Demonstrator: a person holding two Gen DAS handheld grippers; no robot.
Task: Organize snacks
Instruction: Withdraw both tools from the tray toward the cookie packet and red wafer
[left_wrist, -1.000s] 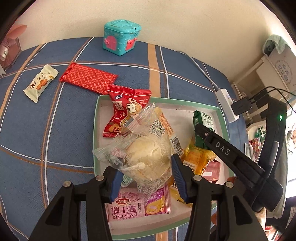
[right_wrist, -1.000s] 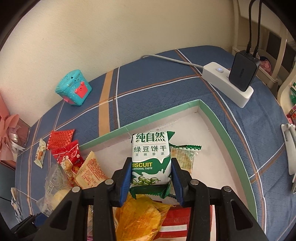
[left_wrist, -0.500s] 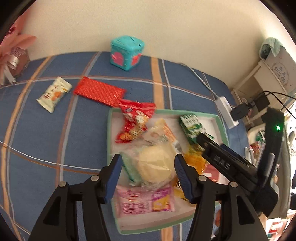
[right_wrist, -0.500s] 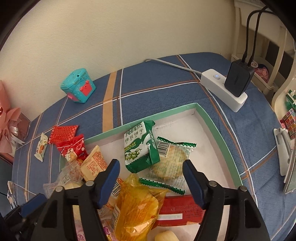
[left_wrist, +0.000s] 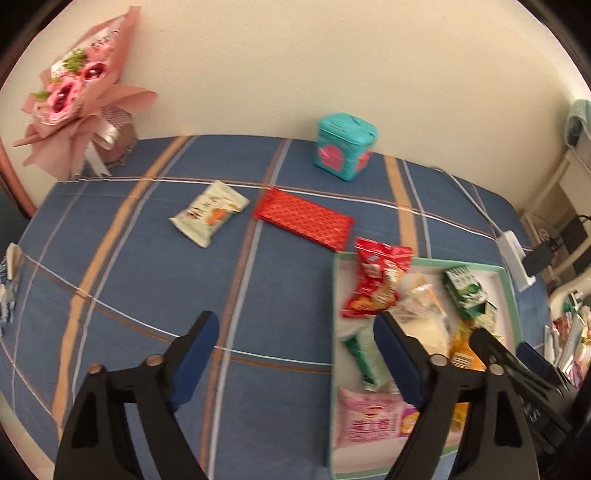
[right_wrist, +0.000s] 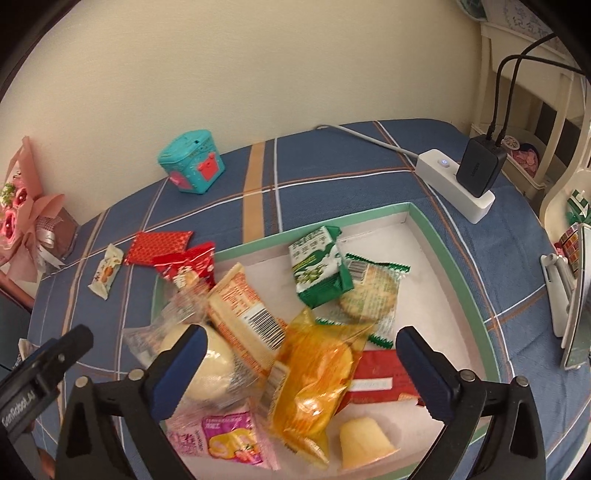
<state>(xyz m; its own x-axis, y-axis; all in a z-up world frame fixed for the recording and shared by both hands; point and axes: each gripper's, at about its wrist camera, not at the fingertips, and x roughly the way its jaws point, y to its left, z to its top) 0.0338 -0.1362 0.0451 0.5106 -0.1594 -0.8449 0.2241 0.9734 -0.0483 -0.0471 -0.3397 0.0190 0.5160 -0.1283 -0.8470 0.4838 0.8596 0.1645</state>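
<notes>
**Inspector:** Report positions against the tray (right_wrist: 458, 280), working left to right.

**Assistant:** Outside it on the blue plaid cloth (left_wrist: 147, 266), well to its left, lies a cream snack packet (left_wrist: 208, 214). Nearer, just off the tray's far left corner, lies a flat red packet (left_wrist: 304, 221). A teal tin (right_wrist: 192, 160) stands beyond the tray by the wall.

**Inspector:** Inside the tray?

**Assistant:** At the left rim, a red crinkled bag (right_wrist: 188, 269) overhangs the edge. Next a bun in clear wrap (right_wrist: 201, 363), with a pink packet (right_wrist: 225, 439) at the near edge. Then an orange-and-cream barcoded pack (right_wrist: 245, 314), a yellow bag (right_wrist: 314, 373), and a green biscuit pack (right_wrist: 317, 271) touching a round cracker packet (right_wrist: 369, 295). A red-and-white pack (right_wrist: 380, 380) lies under the yellow bag's right side.

**Inspector:** Grippers?

**Assistant:** Left gripper (left_wrist: 295, 354) is spread wide and holds nothing, above the cloth at the tray's left rim. Right gripper (right_wrist: 299, 365) is likewise spread wide and empty, above the tray's middle.
</notes>
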